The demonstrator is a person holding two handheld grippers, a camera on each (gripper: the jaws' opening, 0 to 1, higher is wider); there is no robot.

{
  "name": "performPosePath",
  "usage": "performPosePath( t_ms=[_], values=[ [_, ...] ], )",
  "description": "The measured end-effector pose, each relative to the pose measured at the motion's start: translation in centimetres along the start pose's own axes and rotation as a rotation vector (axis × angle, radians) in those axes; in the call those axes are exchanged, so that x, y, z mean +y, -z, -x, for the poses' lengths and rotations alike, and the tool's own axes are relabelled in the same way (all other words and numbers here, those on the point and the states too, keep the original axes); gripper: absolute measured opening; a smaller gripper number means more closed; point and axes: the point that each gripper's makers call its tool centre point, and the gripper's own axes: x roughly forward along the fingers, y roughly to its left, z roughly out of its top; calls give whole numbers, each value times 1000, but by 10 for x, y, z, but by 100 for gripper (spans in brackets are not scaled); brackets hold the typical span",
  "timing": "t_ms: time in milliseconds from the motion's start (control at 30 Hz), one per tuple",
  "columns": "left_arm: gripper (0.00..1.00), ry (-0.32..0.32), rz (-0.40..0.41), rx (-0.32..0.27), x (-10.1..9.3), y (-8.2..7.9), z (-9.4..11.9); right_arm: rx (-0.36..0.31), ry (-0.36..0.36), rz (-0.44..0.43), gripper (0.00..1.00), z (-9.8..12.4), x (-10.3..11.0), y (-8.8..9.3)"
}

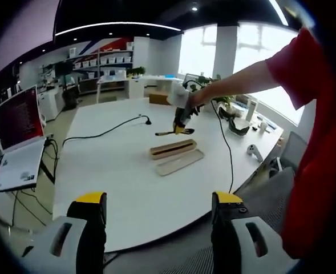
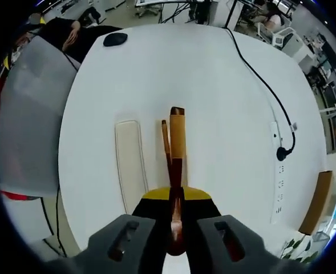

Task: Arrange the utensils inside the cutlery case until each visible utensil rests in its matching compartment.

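Above the white table (image 2: 225, 103), my right gripper (image 2: 176, 200) clenches a wooden utensil (image 2: 175, 171) over the cutlery case (image 1: 173, 148); the lid (image 2: 129, 160) lies beside it; my left gripper (image 1: 156, 214) waits released; a tilted release could miss the compartment.

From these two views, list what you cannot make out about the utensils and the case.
- Which utensil the right gripper holds: right gripper view, its working end is hidden between the jaws; too small in the left gripper view.
- Inside of the case: left gripper view, too far and small to show compartments.
- Contents of the case in the right gripper view: the held utensil covers it.
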Motion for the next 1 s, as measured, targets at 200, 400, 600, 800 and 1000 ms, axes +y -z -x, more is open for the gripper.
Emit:
performPosePath(
  t_ms=[200,400,600,800,1000],
  values=[
    [77,-16,21,18,2,7,2,17,4,-4,1,-13,-6,6],
    [77,-23,24,23,1,8,2,19,3,-17,1,-23,-5,10],
    [77,-34,25,33,3,10,4,16,-8,-33,1,-29,-3,12],
    [77,-36,30,39,3,13,3,24,-4,-39,1,-37,-2,20],
    [77,-33,29,39,3,12,2,29,-2,-39,1,-46,2,26]
  ],
)
